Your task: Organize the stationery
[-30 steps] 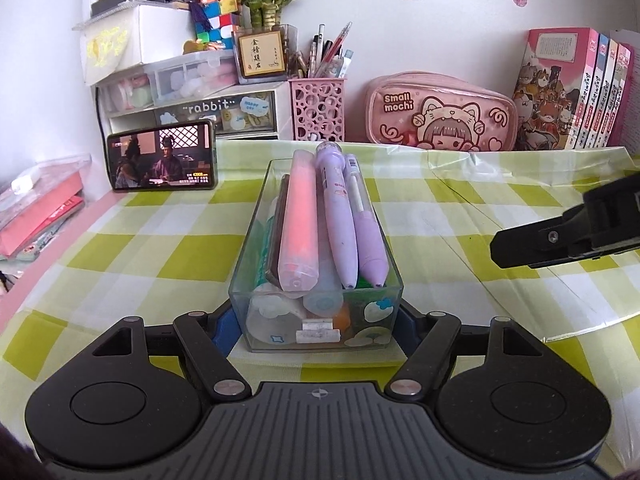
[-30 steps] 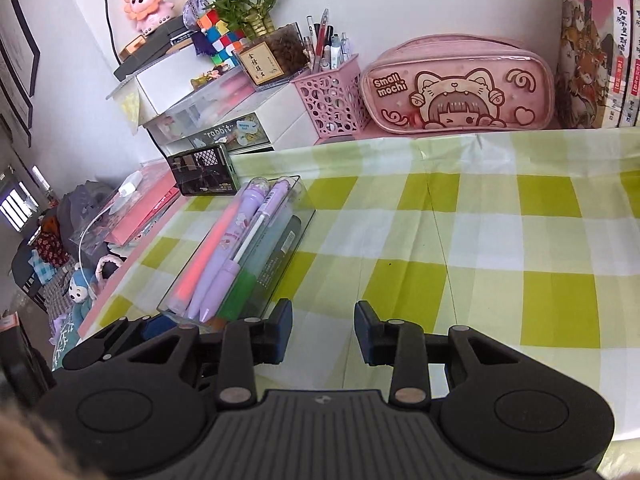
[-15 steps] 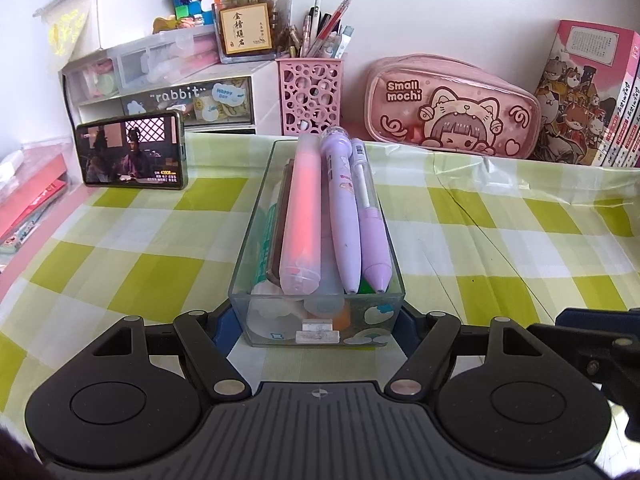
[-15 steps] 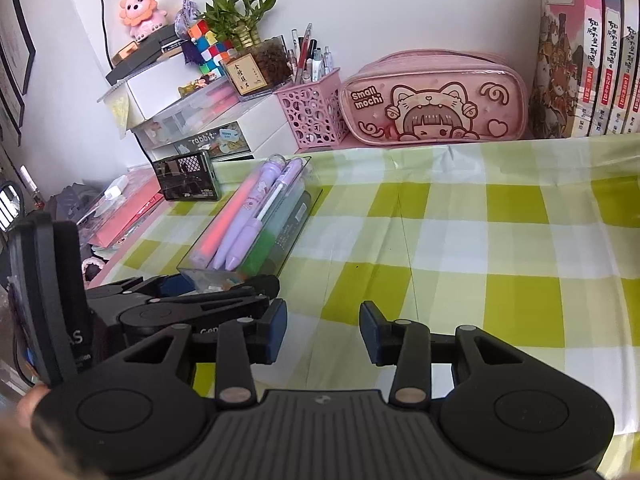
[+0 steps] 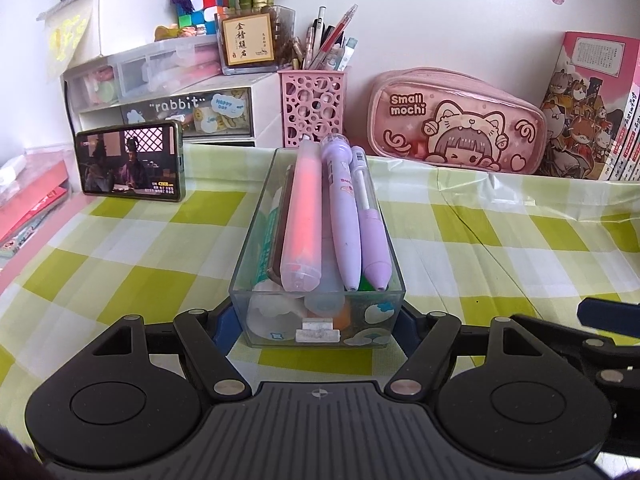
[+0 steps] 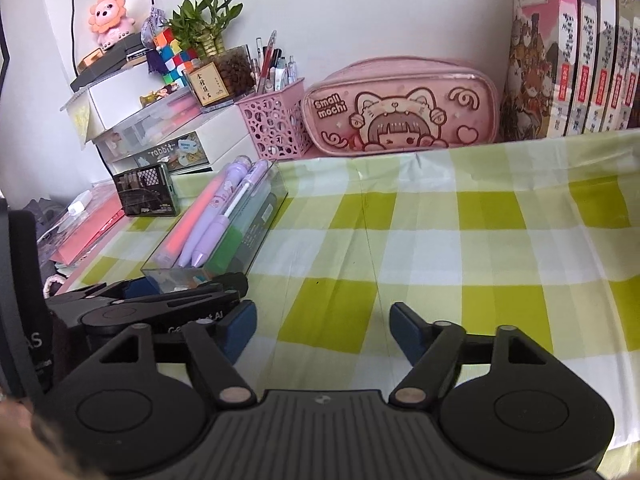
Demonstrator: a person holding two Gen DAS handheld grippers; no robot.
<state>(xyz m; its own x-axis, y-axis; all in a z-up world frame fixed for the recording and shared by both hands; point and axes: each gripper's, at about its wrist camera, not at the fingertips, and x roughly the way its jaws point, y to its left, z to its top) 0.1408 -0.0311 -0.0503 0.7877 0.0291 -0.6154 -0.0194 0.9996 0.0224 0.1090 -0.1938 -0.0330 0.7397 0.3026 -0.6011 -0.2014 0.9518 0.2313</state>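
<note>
While fingers (image 5: 224,320) pinch box (image 5: 316,322), phone (image 5: 130,162) flanks.

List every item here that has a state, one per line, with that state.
Left tongs: shut on the clear box, one finger on each side.
Right tongs: open, holding nothing.
Clear box: lidless, full, pens piled above its rim.
Phone: screen on, propped on its long edge.
Pink pencil case: closed.
Pink pen cup: upright, full of pens.
Drawer unit: drawers shut.
</note>
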